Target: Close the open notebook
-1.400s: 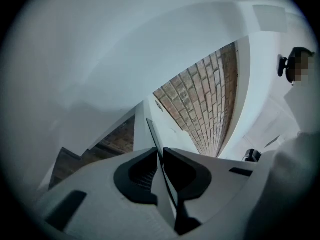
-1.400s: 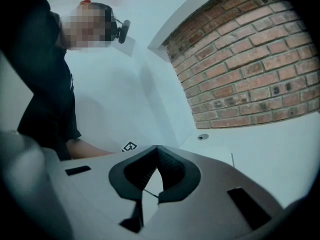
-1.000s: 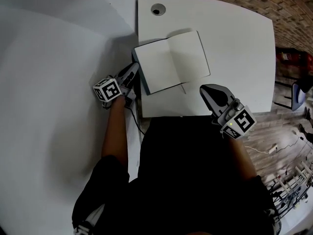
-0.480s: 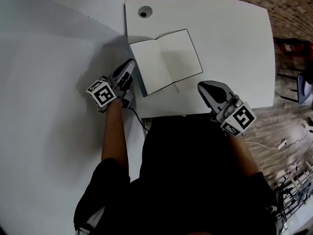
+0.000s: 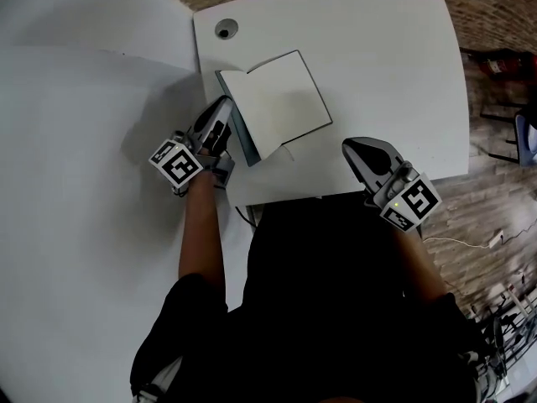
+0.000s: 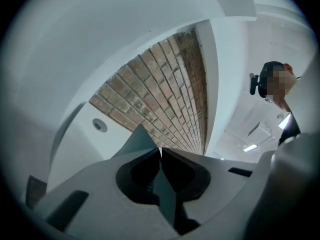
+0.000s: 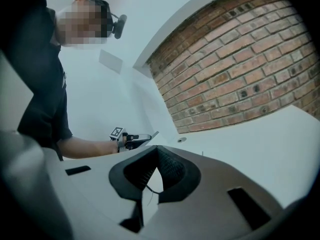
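The notebook lies on the white table, its white pages showing. Its dark left cover is raised off the table and stands steeply on edge. My left gripper is shut on that cover at the table's left edge. In the left gripper view the dark cover runs as a thin sheet between the closed jaws of the left gripper. My right gripper hovers shut and empty by the table's near edge, right of the notebook. In the right gripper view the right gripper points toward the left gripper.
A round cable grommet sits in the table's far left corner. A thin bookmark ribbon trails from the notebook's near edge. A brick wall rises behind the table. White floor lies to the left, wooden floor to the right.
The left gripper has closed on the left cover and lifted it, so the flat open notebook now has its left half raised. The right gripper has hardly moved.
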A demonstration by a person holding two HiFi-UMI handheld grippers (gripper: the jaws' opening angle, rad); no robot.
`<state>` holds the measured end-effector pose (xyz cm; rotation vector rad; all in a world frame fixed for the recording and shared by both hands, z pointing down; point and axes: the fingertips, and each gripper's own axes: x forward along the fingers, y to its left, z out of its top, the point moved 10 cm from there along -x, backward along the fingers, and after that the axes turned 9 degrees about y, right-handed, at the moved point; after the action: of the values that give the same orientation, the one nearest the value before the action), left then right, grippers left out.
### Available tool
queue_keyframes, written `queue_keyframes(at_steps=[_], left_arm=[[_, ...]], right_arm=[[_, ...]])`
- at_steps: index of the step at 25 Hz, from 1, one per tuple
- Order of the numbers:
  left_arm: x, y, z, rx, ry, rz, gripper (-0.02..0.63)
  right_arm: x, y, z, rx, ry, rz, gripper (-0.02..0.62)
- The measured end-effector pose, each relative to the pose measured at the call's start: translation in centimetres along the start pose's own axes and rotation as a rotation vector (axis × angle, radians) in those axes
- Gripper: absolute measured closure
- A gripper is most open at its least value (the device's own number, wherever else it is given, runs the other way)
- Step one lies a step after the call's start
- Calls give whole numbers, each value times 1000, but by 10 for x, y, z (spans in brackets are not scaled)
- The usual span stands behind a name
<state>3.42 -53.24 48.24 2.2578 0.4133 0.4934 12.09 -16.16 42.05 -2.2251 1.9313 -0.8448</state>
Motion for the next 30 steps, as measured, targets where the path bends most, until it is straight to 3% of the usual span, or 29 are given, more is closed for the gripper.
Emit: queue_keyframes(at_steps=[9,17,22,30], left_arm=[[66,-22,-3,49,12,-22,571],[117,-23,-14,65,77,-27,568],[153,-18,-28,102,151,26,560],[193,-14,-50,217,344,119,549]], right_arm=[[-32,-25,-6,27,-24,-49,589],[-58,-39,-13,57,-31,-96,589],[-69,-50,-19,73,-31,-106,589],[-87,-63,-29,105,-33,-142,589]])
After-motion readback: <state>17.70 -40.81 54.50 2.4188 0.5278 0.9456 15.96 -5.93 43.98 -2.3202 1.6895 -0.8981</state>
